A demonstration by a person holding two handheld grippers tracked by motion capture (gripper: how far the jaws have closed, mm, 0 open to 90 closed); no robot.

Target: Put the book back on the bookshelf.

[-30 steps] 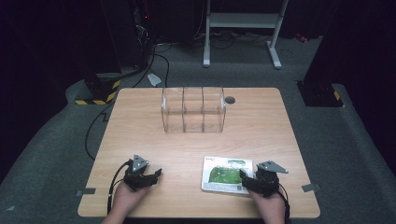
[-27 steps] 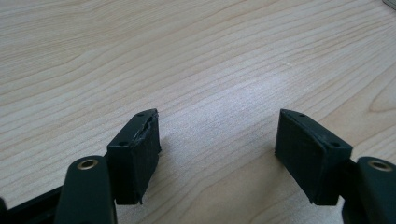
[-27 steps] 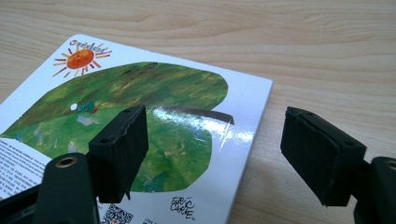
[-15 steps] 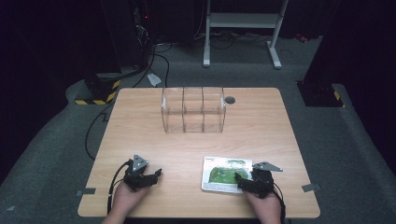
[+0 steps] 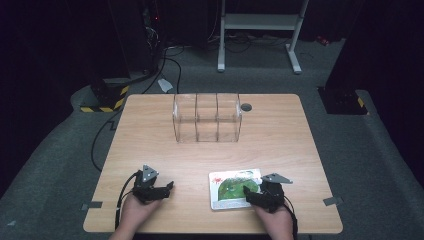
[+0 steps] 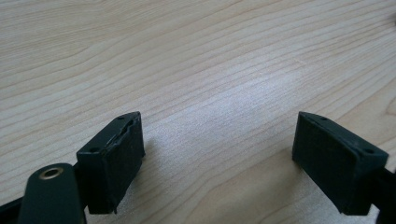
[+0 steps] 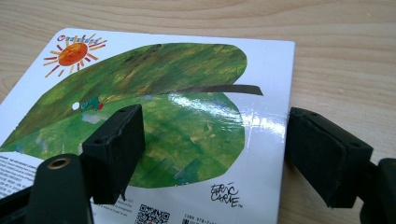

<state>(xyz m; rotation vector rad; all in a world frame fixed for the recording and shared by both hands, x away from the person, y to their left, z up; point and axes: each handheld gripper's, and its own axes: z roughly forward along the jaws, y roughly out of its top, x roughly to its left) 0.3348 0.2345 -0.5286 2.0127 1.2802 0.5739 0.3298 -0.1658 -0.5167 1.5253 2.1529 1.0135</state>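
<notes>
Bare table point(image 5: 280, 145) lies open ahead; only the clear divider rack point(image 5: 207, 118) stands mid-table.

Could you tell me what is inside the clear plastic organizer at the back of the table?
The clear organizer looks empty; through its compartments only the table shows. Glare hides small details.

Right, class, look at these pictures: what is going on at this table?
A person sits at a wooden table with a gripper in each hand. The right gripper hangs open over the edge of a picture book that lies flat with its back cover up, one jaw above the cover and one past its edge. The left gripper is open over bare wood. A clear divided rack stands farther back, nothing in it.
</notes>
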